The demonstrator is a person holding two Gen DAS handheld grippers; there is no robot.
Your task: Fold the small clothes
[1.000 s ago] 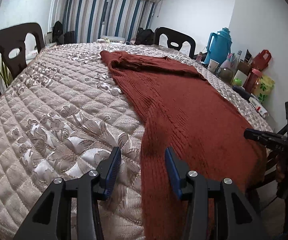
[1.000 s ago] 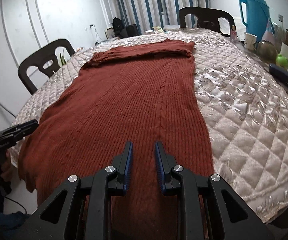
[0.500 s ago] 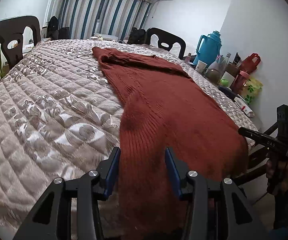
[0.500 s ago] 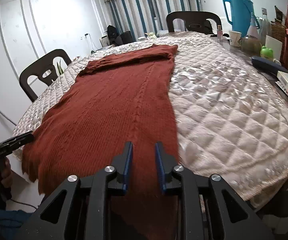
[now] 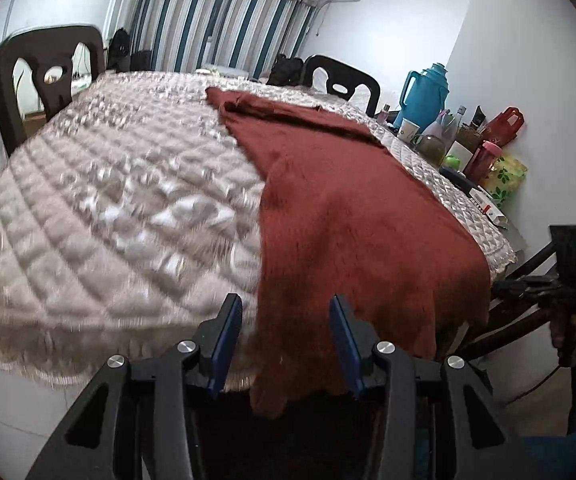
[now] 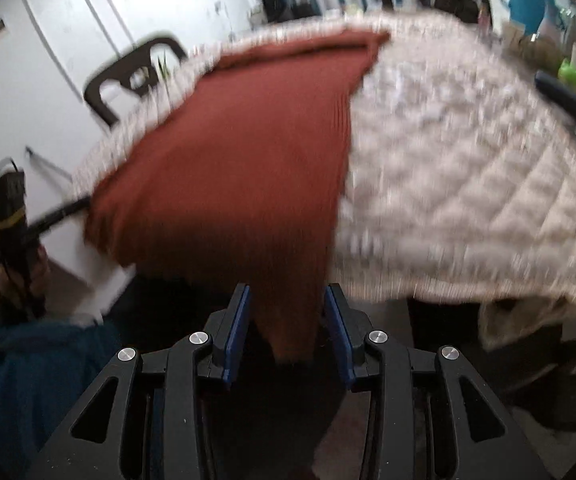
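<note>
Lying lengthwise on a table covered by a quilted beige tablecloth (image 5: 119, 200), a rust-red knitted sweater (image 5: 348, 208) hangs its near hem over the table edge. The left gripper (image 5: 285, 334) is parted, one hem corner between its blue pads, untouched. The right gripper (image 6: 287, 322), blurred, is opening around the other hanging corner, not pressing it.

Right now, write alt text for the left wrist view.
A rust-red knitted garment lies lengthwise on a quilted beige table cover, its near edge hanging over the table edge between the open left gripper. Dark chairs and striped curtains stand behind.
</note>
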